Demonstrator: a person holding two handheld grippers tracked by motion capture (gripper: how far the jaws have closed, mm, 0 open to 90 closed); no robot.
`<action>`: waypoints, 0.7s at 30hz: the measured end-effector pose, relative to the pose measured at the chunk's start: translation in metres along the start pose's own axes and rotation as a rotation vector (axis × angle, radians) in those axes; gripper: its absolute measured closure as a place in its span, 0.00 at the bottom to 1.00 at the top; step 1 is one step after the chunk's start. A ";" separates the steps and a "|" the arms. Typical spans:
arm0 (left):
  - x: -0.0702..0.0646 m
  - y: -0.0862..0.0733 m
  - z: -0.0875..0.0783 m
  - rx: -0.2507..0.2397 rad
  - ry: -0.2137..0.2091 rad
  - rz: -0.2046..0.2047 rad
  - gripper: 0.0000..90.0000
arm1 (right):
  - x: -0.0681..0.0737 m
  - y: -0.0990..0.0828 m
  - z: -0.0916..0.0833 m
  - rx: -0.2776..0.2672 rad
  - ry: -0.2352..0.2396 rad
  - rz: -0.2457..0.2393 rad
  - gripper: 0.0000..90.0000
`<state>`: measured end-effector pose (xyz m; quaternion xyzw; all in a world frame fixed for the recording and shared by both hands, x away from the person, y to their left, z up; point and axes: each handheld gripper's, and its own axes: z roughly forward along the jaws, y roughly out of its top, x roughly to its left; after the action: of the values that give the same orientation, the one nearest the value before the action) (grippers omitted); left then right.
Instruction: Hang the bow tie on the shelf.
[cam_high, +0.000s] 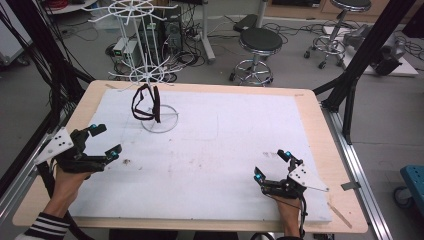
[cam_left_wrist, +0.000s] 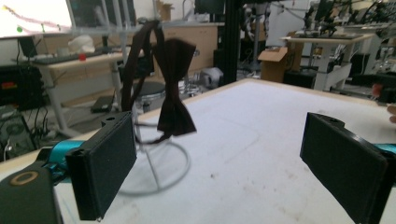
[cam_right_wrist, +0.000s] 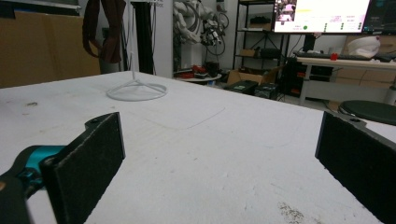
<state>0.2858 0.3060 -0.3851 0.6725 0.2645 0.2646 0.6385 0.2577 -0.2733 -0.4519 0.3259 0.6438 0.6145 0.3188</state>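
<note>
Your left gripper (cam_high: 102, 141) and right gripper (cam_high: 272, 165) rest low over the white mat (cam_high: 215, 150), jaws apart and empty, each near its own side of the table. The dark bow tie (cam_high: 146, 104) hangs from the white wire stand (cam_high: 150, 75) at the far left, well apart from both. No handling appears begun; everything remains to do.

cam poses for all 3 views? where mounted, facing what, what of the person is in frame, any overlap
High view: above the person's side, looking forward and down on the table; both forearms, left gripper, right gripper.
Left gripper view: on the left gripper, facing the bow tie on the white wire stand.
Right gripper view: on the right gripper, facing across the table.
Shared: the stand and bow tie.
</note>
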 end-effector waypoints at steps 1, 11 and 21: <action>-0.001 -0.003 -0.001 -0.001 0.008 0.004 0.12 | 0.000 0.000 0.000 0.000 0.000 0.000 0.01; -0.010 -0.038 -0.009 -0.043 0.077 0.046 0.12 | 0.000 0.000 0.000 -0.002 -0.002 0.000 0.01; -0.013 -0.069 -0.013 -0.066 0.154 -0.004 0.12 | 0.001 0.000 0.000 0.001 -0.002 0.000 0.01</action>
<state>0.2662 0.3095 -0.4533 0.6283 0.3056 0.3229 0.6384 0.2572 -0.2729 -0.4520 0.3265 0.6438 0.6139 0.3193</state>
